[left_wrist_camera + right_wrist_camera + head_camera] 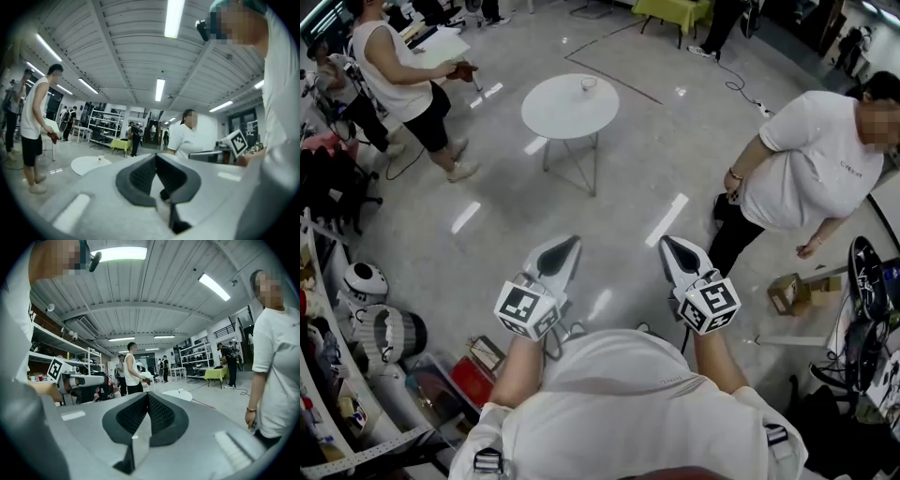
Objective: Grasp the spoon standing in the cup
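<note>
White and round, the desk (pixel 558 117) stands on the glossy grey floor (pixel 628 202), well ahead of you. All positions below refer to it.

1. The cup (pixel 588 82) sits on the desk top, close to the far edge. It is the only item on the desk. The spoon is too small to make out in any view.
2. You hold the left tongs (pixel 569 246) close to your body, well short of the desk, with the tips pointing toward its near edge. The pads are pressed together at the tip and nothing is between them.
3. You hold the right tongs (pixel 672 246) level with the left tongs, to the right of the desk's line and equally far from it. Their pads are pressed together and pinch nothing.
4. A person in a sleeveless white top (pixel 394 66) stands to the left of the desk. A person in a white T-shirt (pixel 811 164) stands to its right, nearer to you.
</note>
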